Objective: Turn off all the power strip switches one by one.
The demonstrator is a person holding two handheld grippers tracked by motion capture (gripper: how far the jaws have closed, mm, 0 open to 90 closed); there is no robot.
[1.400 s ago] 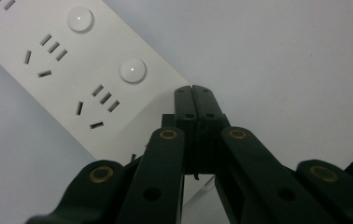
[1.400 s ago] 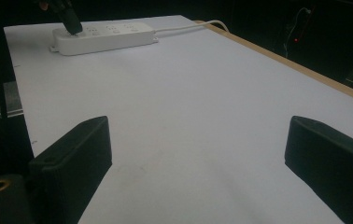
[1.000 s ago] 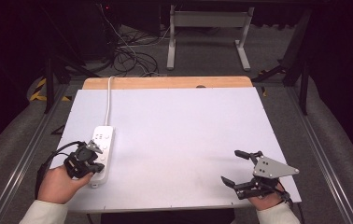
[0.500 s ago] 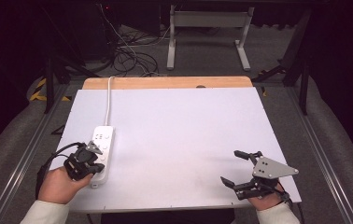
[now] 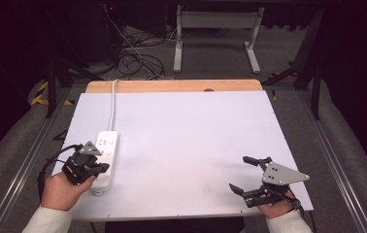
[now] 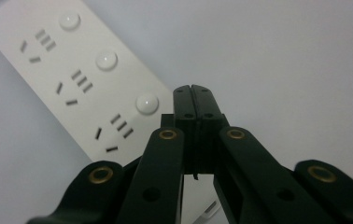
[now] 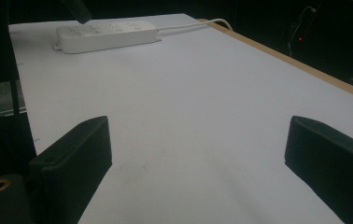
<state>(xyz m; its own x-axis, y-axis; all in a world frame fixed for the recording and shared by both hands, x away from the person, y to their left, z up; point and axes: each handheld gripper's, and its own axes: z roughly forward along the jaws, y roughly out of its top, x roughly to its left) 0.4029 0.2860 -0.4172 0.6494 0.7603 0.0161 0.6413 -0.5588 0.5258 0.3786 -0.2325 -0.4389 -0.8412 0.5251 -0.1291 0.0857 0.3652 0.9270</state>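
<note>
Just left of the closed left fingers [image 6: 194, 95] sits the strip's nearest button [image 6: 147, 103]; pressing it seems next, right fingers [image 5: 242, 174] open.

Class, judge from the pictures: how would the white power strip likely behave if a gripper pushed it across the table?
The power strip looks rigid and lies flat, so it would probably slide, not tip or roll. Its cord trails off the far edge and may drag or pivot it.

Wide-apart black jaws frame the white table [image 7: 202, 121]; power strip [image 7: 107, 35] far off.
</note>
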